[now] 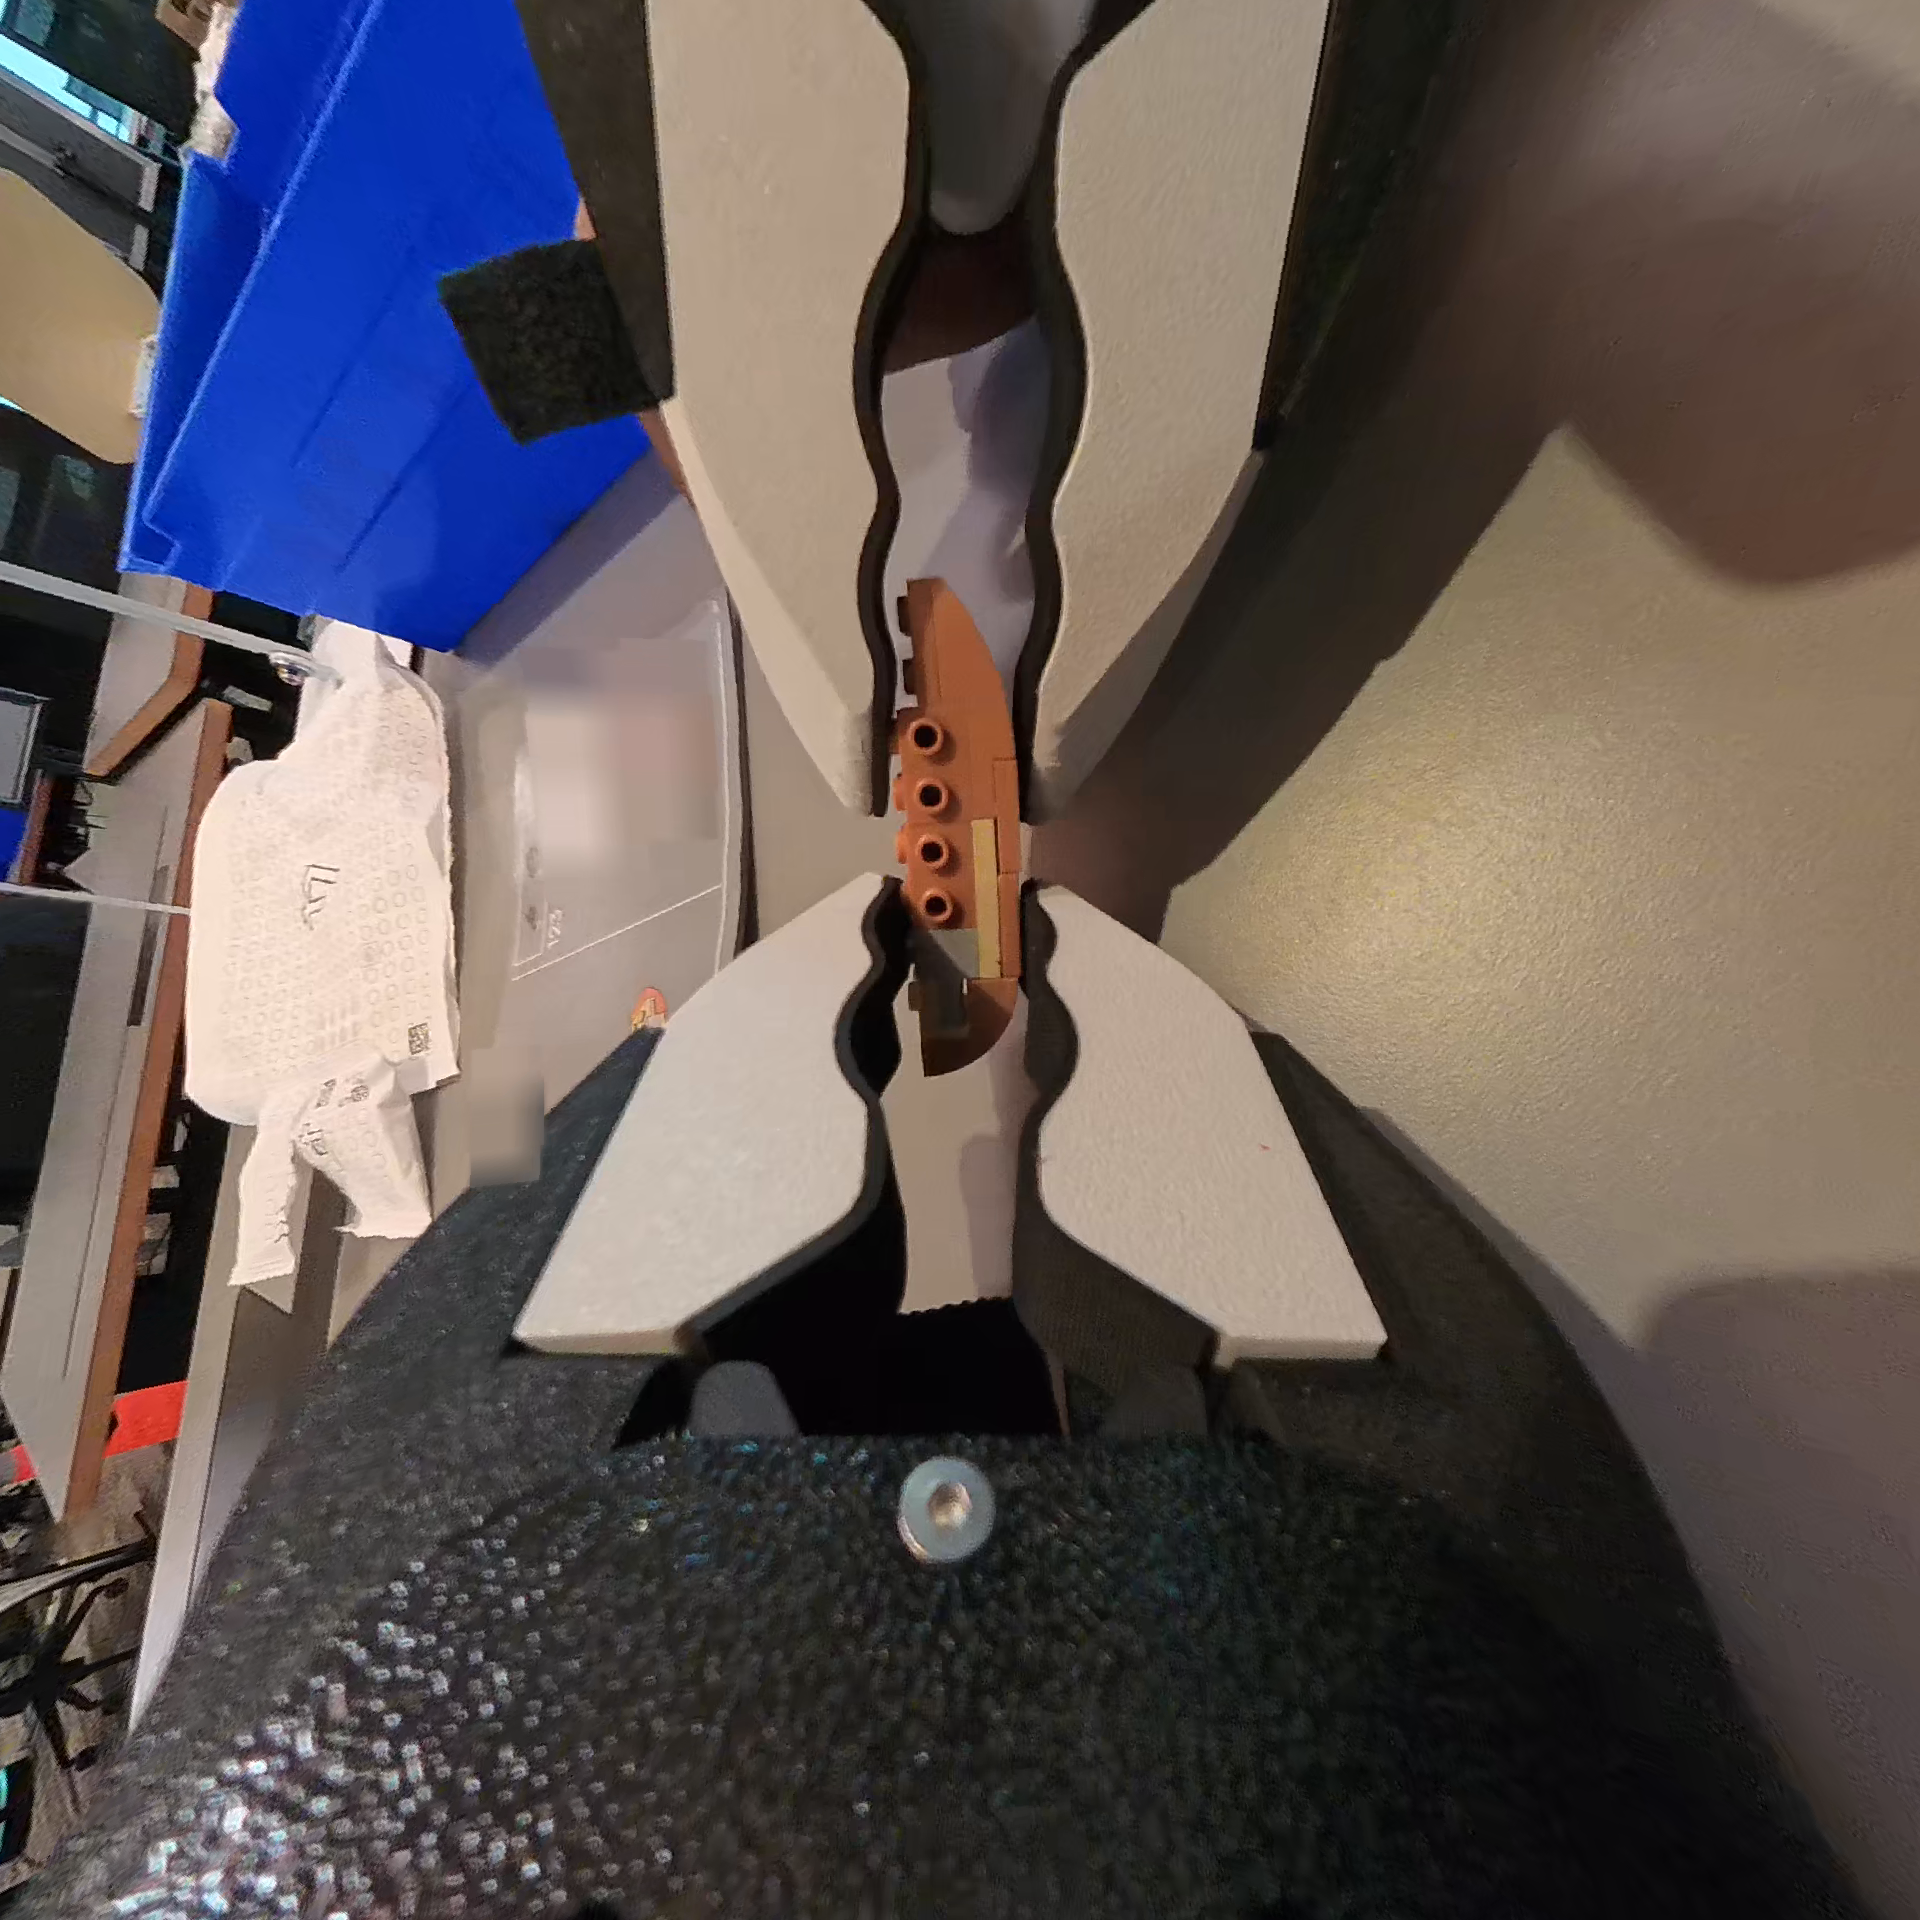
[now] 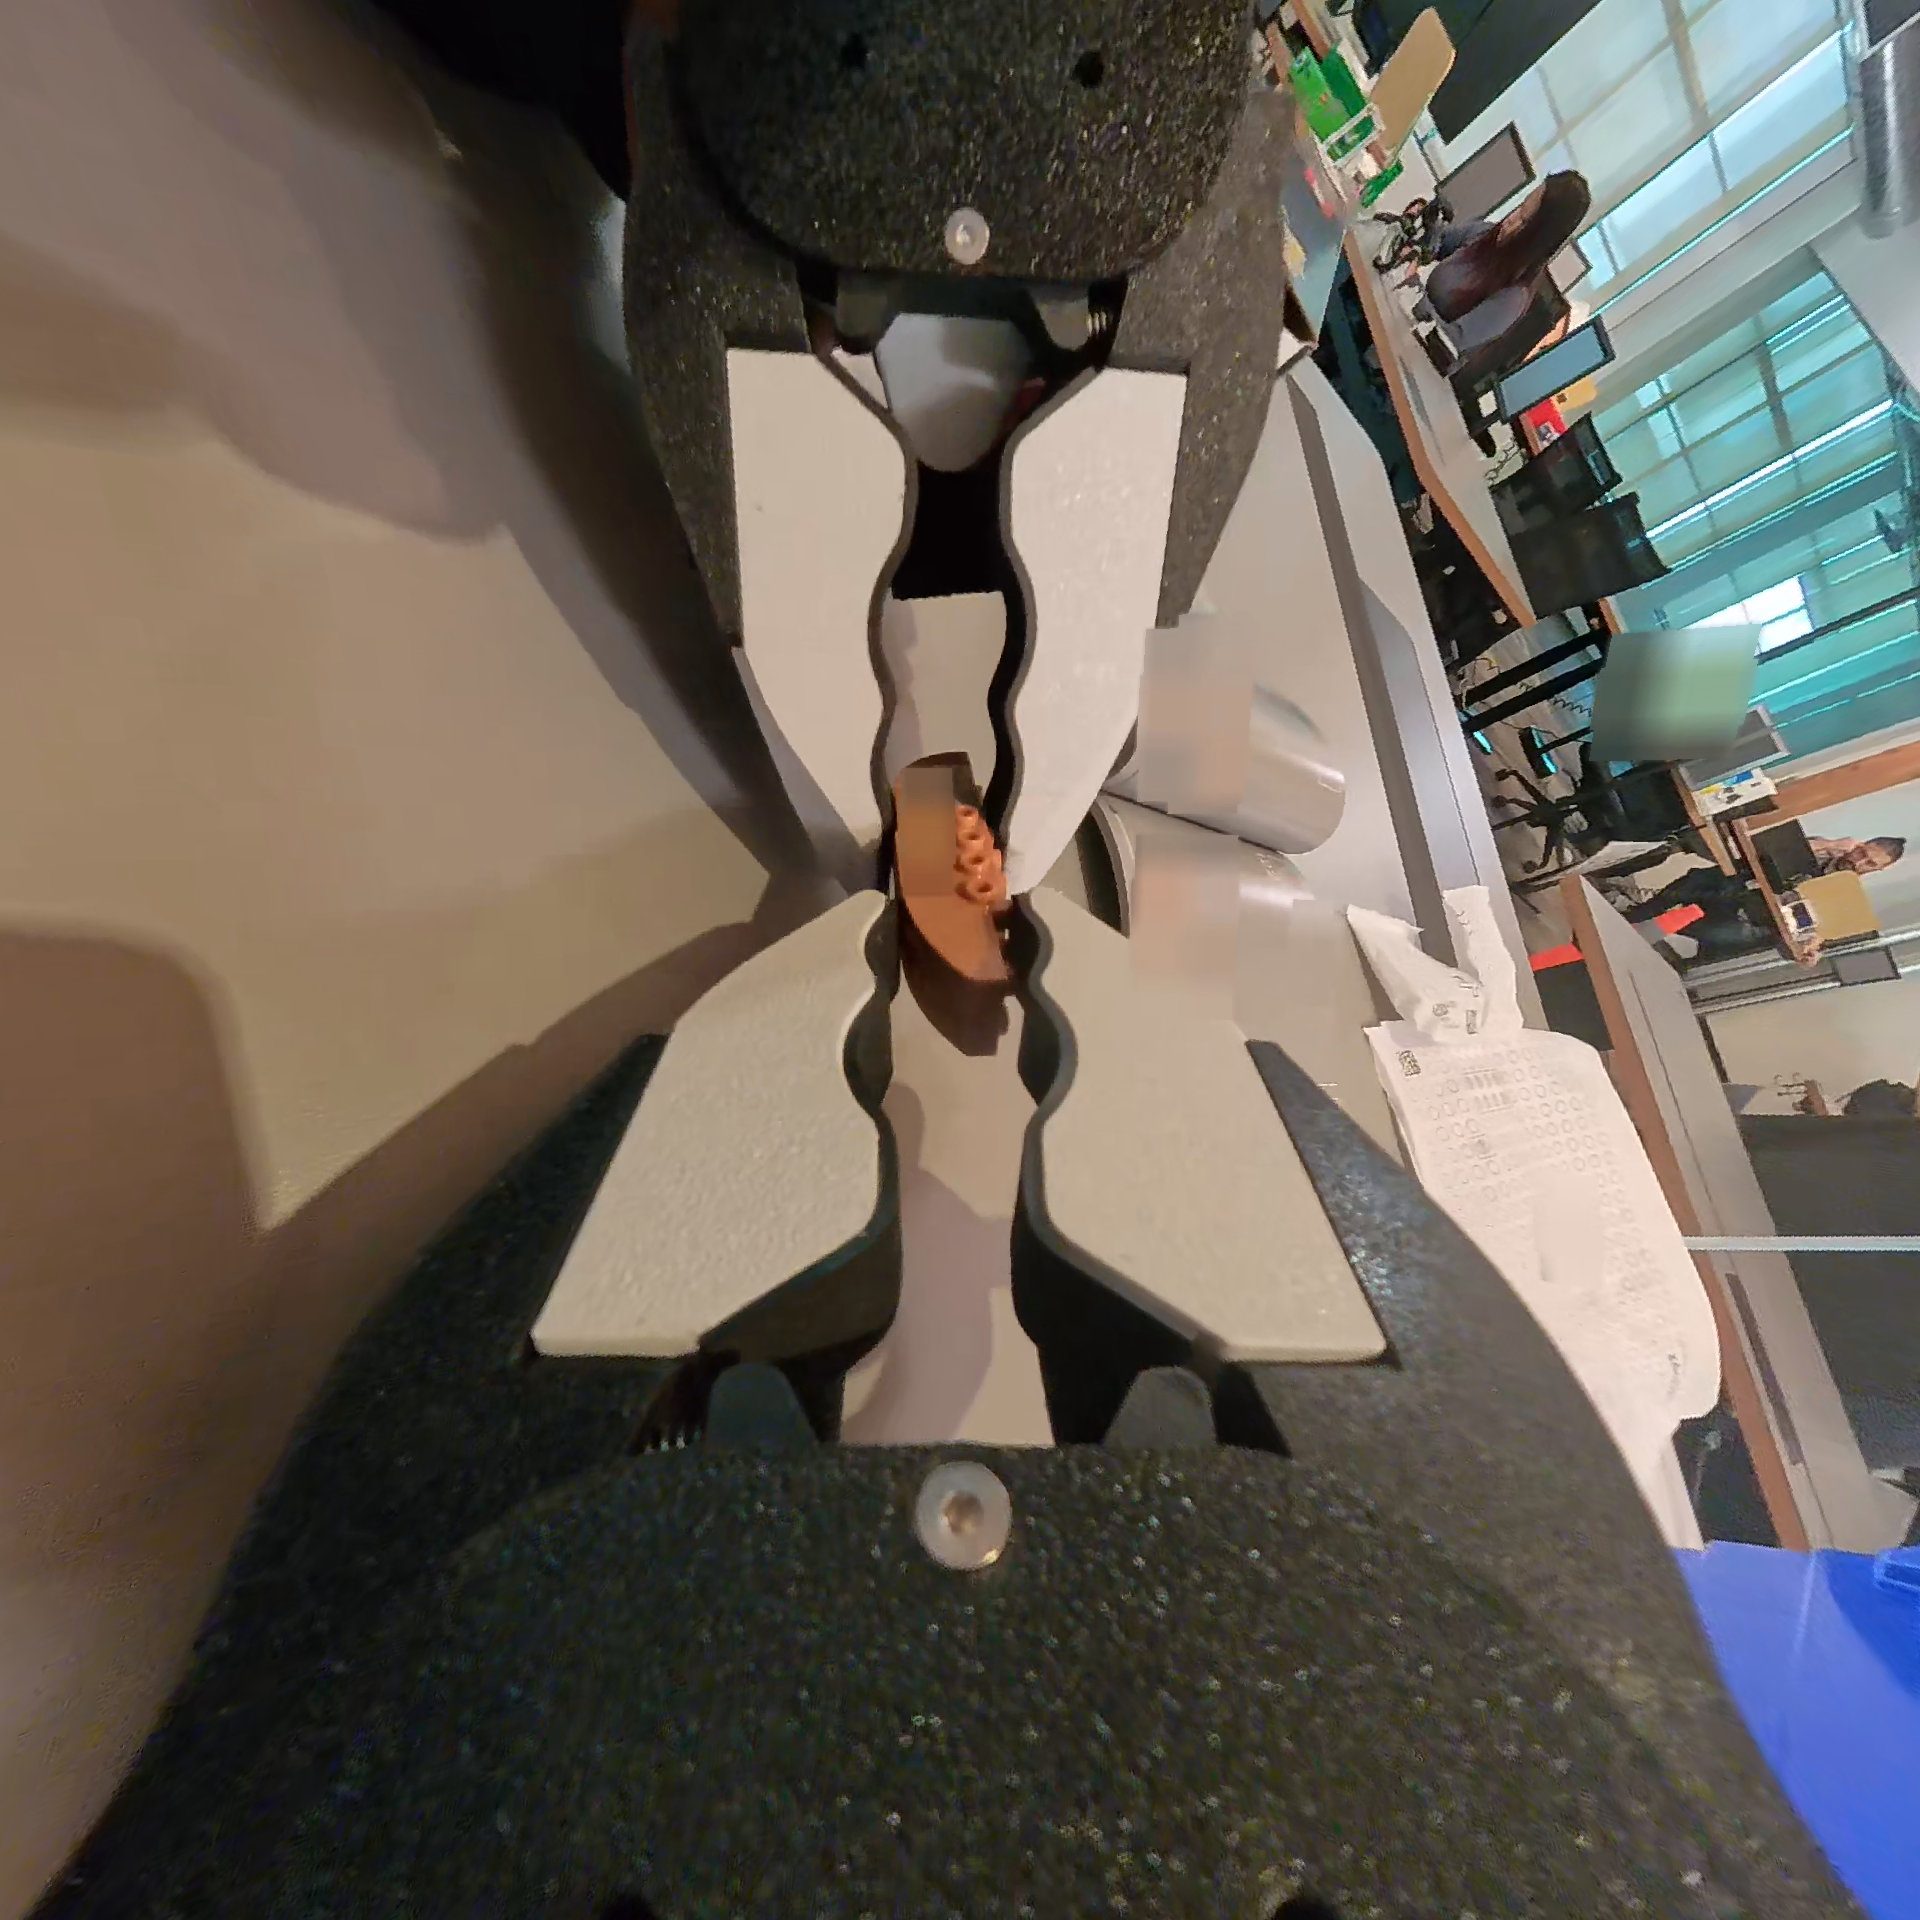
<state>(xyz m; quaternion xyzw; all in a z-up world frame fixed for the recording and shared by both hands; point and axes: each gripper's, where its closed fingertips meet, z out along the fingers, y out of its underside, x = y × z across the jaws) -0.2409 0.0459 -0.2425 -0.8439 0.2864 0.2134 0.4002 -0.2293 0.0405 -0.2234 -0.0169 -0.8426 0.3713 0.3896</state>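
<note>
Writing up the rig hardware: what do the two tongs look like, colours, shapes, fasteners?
Both match. Left tongs: two pale grey fingers with wavy inner edges lined in thin black rubber, mounted on a black rough-textured body with a silver screw at centre. Right tongs: same grey fingers, black speckled body, one silver screw. No cables, markings or sleeves visible.

Both cams sit behind their own fingers, looking along them, tips nearly touching head-on. Each view has the opposing gripper just past its fingertips, very close. Shared: brown brick assembly [image 1: 956, 821] [image 2: 940, 904] between both fingertip pairs, plus white paper [image 1: 322, 935] [image 2: 1538, 1164] off to one side.
</note>
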